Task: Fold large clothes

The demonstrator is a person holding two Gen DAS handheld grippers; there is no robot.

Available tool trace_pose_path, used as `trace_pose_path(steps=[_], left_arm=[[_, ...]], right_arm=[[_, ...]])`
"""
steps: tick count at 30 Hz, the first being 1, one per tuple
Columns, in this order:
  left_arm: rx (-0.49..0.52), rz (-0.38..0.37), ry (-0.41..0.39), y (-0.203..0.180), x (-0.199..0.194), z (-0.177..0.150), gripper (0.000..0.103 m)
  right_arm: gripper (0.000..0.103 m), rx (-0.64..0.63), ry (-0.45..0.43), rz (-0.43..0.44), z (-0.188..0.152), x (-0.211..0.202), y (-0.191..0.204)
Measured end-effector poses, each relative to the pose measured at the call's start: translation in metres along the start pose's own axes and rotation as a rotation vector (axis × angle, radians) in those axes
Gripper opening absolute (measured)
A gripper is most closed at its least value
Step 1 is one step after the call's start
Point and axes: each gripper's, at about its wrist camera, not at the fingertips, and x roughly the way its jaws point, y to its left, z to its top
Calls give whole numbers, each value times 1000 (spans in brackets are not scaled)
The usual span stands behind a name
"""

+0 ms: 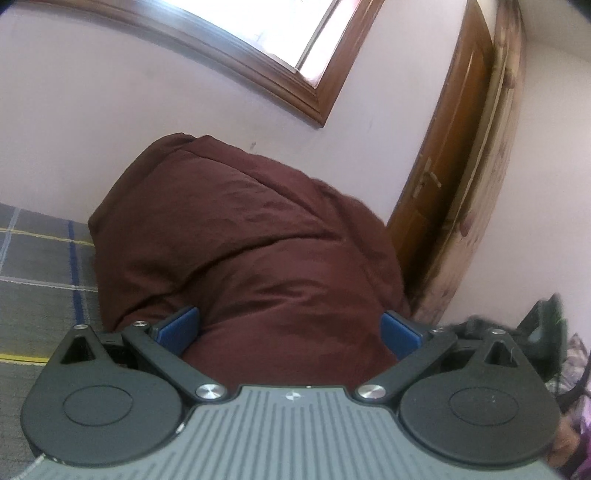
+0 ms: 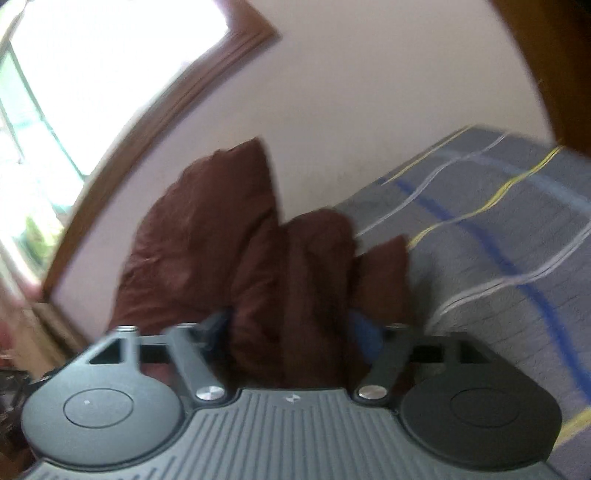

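I see a pale wall (image 1: pixel 110 122) ahead, bright wood-framed window (image 1: pixel 288 33) above. Wooden door (image 1: pixel 454 147) right of my left gripper. Grey plaid bedspread (image 2: pixel 498 258) below.

We are in a home bedroom: a bed (image 1: pixel 40 280) under a grey checked cover lies left of our left jaws, a wood-framed window (image 1: pixel 288 44) sits in the pale wall above and ahead of them, and a wooden door (image 1: pixel 454 147) stands to their right
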Motion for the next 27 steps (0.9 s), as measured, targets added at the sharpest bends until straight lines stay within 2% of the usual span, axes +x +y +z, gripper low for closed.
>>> trace_pose_path(steps=[1,5,10,14,16,18,23,27], left_arm=[[1,4,0,0,0,-1,101],[1,3,-5,1,-1,-3,101],[-23,2,-30,9,-7,-3,102],[-124,-7,-36,30,-16,0,102],[-126,13,-29,35,-19,0,102],[-126,0,-25,38,-24,1,102],[-139,1,-7,43,-40,6,103],[-134,57,74,49,-35,10,103]], right_arm=[[102,-14,4,-36,4,-1,4],[103,-17,74,-43,5,7,0],[103,31,157,19,9,43,-12],[103,71,220,128,15,78,-16],[103,59,242,184,16,86,-9],[103,28,255,225,16,91,-8],[103,21,256,188,19,86,-31],[103,36,280,195,14,82,-33]])
